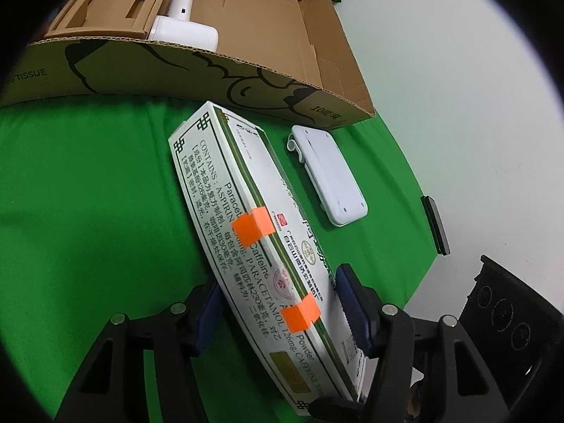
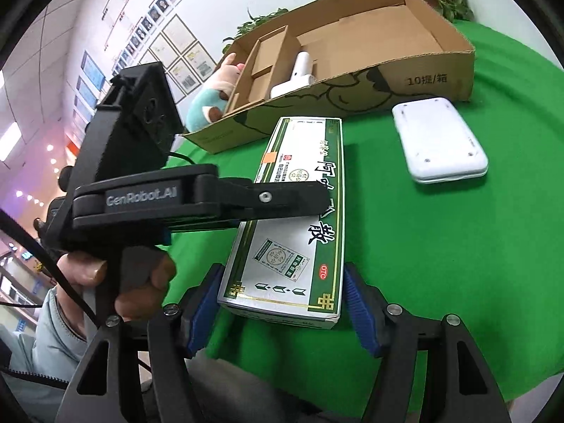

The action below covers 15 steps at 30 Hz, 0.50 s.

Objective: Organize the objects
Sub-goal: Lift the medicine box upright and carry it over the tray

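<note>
A: While both grip, where's the medicine box [image 2: 296, 222]?
B: Between the left gripper [image 1: 278, 313] fingers, pinched; right gripper [image 2: 282, 303] fingers pinch its near end, above the green counter [image 2: 440, 246].

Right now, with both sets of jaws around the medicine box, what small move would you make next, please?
Probably lift it slightly: both grippers grip the medicine box, the left gripper mid-length, the right gripper at its near end, and the cardboard box behind has free space.
</note>
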Available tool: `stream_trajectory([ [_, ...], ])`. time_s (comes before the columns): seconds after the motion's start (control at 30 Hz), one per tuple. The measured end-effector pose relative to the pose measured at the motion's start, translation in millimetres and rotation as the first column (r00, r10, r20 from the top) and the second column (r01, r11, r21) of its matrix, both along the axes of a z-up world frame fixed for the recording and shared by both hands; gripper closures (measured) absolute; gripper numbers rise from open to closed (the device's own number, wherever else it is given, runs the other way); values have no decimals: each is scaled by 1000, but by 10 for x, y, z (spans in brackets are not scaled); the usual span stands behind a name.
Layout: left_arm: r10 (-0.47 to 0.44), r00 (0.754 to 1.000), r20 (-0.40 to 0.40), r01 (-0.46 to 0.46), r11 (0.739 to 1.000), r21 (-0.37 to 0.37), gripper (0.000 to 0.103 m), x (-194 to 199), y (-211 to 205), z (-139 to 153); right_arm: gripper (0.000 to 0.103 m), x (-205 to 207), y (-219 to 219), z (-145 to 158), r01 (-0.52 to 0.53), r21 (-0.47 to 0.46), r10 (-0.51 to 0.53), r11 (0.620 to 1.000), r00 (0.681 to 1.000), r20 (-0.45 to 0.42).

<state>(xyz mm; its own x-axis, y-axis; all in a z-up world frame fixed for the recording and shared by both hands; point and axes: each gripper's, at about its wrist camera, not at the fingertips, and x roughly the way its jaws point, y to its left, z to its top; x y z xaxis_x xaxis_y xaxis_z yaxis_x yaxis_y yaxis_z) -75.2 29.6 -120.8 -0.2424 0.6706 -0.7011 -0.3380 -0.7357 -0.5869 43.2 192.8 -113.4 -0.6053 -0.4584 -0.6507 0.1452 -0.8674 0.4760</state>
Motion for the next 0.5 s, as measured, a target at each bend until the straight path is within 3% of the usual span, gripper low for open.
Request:
stream_trajectory([
  [0.27, -2, 1000, -31, 3, 1000, 15, 50, 38, -4, 113, 41, 54, -150, 78, -6, 109, 11, 994, 999, -47],
  [0.5, -15, 987, -157, 11, 999, -32, 56, 91, 28, 446, 43, -11, -233, 202, 20, 136, -7, 991, 995, -99],
])
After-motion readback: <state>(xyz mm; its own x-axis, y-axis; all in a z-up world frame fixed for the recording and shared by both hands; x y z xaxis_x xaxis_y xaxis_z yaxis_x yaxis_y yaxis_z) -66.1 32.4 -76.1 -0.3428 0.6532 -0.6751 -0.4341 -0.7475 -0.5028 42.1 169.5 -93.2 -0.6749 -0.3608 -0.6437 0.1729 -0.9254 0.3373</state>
